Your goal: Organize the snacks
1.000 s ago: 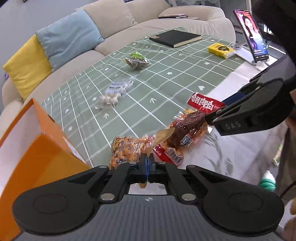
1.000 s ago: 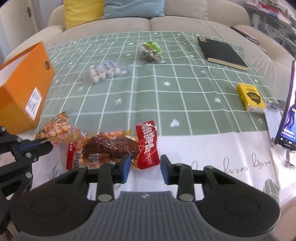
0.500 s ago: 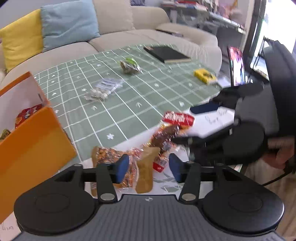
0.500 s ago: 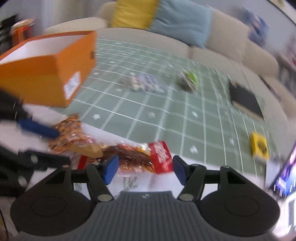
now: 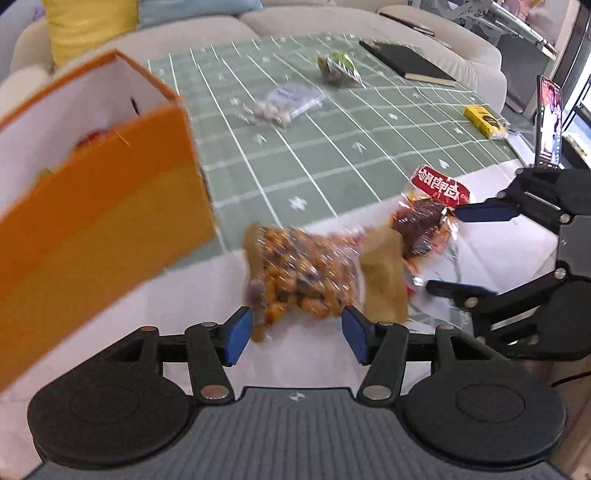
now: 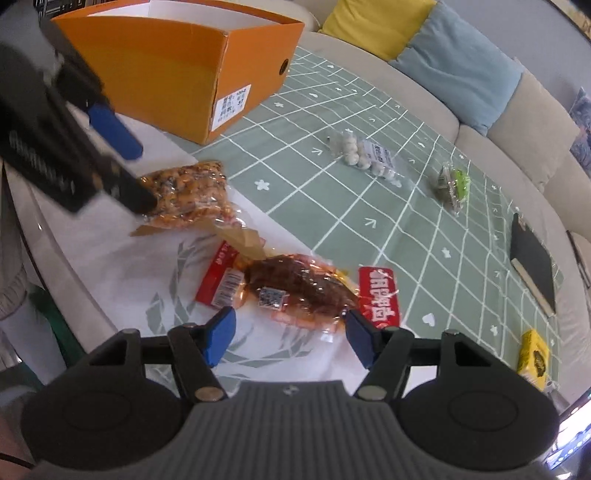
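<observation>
Nearest the left wrist camera, the left tongs (image 5: 297,334) stand wide apart over the white front strip of the bench (image 5: 147,295), gripping nothing; the near edge of a bag of orange-brown nuts (image 5: 303,277) lies on the bench between and just beyond their blue pads. Nearest the right wrist camera, the right tongs (image 6: 290,336) are likewise spread wide and empty, with a clear packet of dark braised meat (image 6: 299,288) lying on the bench just ahead of the pads, its red label end (image 6: 380,297) to the right and not pinched. The two packets lie side by side, the nut bag's tan sealed flap touching or overlapping the meat packet's end. Beyond the nut bag, to the left, an open orange cardboard box (image 6: 177,70) stands on the green checked tablecloth (image 6: 332,177); something red shows inside it, blurred. Farther out on the cloth lie a clear bag of small white balls (image 6: 364,157), then a green-labelled packet (image 6: 454,184). Off to the right are a yellow pack (image 6: 532,360) and a black notebook (image 6: 533,258). Behind the bench a beige sofa (image 6: 424,99) carries a yellow cushion (image 6: 376,26) and a light blue cushion (image 6: 461,62).
</observation>
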`<action>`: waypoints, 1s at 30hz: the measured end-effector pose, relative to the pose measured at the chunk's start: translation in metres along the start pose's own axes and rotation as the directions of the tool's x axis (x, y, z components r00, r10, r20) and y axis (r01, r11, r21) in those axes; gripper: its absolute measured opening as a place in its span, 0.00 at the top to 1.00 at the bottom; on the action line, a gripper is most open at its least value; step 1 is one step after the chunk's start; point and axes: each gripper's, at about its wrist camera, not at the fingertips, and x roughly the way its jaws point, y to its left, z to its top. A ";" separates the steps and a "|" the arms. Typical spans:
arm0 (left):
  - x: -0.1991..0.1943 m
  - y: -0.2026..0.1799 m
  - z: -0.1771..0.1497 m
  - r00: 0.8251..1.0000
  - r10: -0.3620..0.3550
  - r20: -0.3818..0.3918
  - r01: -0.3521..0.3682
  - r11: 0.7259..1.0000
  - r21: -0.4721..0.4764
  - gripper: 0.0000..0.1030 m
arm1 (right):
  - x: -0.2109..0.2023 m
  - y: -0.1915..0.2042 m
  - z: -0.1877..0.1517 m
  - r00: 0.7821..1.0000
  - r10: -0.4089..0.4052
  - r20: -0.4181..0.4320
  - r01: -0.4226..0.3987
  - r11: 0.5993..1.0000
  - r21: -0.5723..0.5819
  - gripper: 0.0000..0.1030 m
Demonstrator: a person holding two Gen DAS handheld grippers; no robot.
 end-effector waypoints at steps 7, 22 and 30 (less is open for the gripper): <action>-0.001 -0.005 -0.003 0.994 -0.112 0.015 0.112 0.994 -0.014 0.41 | 0.005 0.004 0.008 0.996 0.089 -0.001 -0.089 0.990 0.112 0.40; 0.007 -0.033 0.043 1.000 -0.010 -0.006 0.012 0.812 0.583 0.21 | 0.029 -0.048 0.027 0.969 0.244 -0.042 -0.248 0.952 -0.180 0.30; 0.035 -0.040 0.056 0.991 -0.031 -0.132 0.113 0.731 0.673 0.17 | 0.047 -0.062 0.039 0.923 0.372 -0.103 -0.385 0.884 -0.264 0.28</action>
